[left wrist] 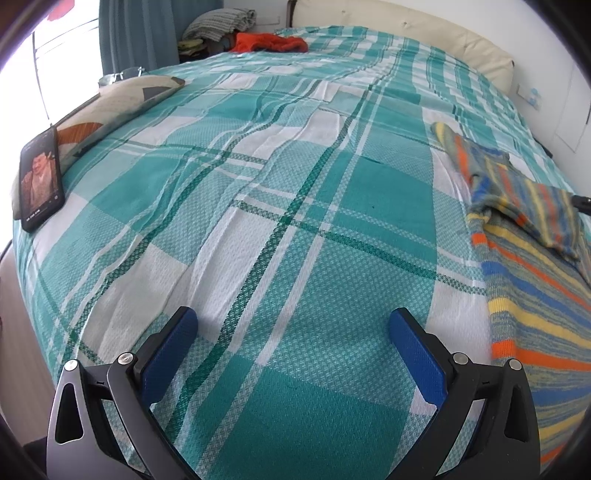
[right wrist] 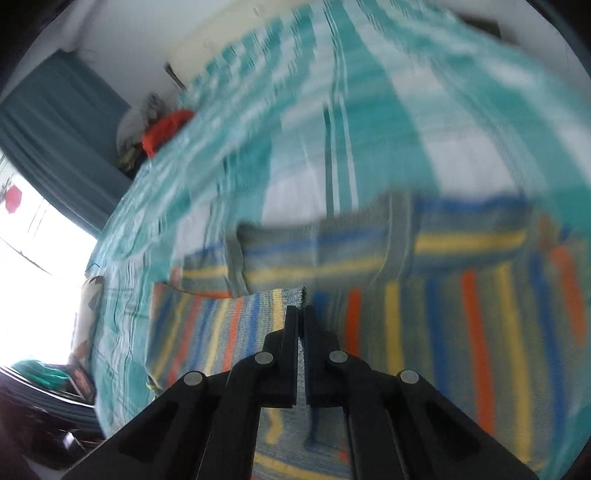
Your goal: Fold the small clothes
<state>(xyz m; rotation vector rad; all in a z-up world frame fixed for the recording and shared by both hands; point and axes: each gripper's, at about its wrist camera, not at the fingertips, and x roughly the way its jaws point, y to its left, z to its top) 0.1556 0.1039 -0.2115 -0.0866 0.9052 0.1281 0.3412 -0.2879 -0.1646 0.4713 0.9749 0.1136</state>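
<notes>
Nearest the lens in the left wrist view, the left gripper [left wrist: 293, 321] is seen with its jaws spread wide over the bedspread [left wrist: 280, 192]; nothing is between the blue pads [left wrist: 413, 354], and their rear parts are cut off by the lower edge of the frame.

Right wrist view: the right gripper [right wrist: 300, 308] is seen with its jaws pressed together on a thin fold of the striped knit garment [right wrist: 461, 306], a frayed grey edge of which projects just past the tips. Everything beyond the black fingers is heavily motion-blurred, so the garment's outline and its folded layers are hard to make out.

The striped knit garment [left wrist: 532, 266] lies at the right side of the bed, partly folded over itself, and is cut off by the right rim of the left wrist view. At that rim, beside the garment, a small black part is glimpsed; what it belongs to cannot be told.

At the far left edge of the bed, a phone [left wrist: 41, 181] is propped against a patterned pillow [left wrist: 122, 99]. Its screen is lit, but the small line of characters near its lower end is too small to be read. No brand or label can be read anywhere.

At the far corner of the bed, an orange cloth [left wrist: 271, 42] is seen, with a pile of folded textiles [left wrist: 218, 24] behind it, partly hidden. A teal curtain [left wrist: 136, 33] hangs at the overexposed window.
</notes>
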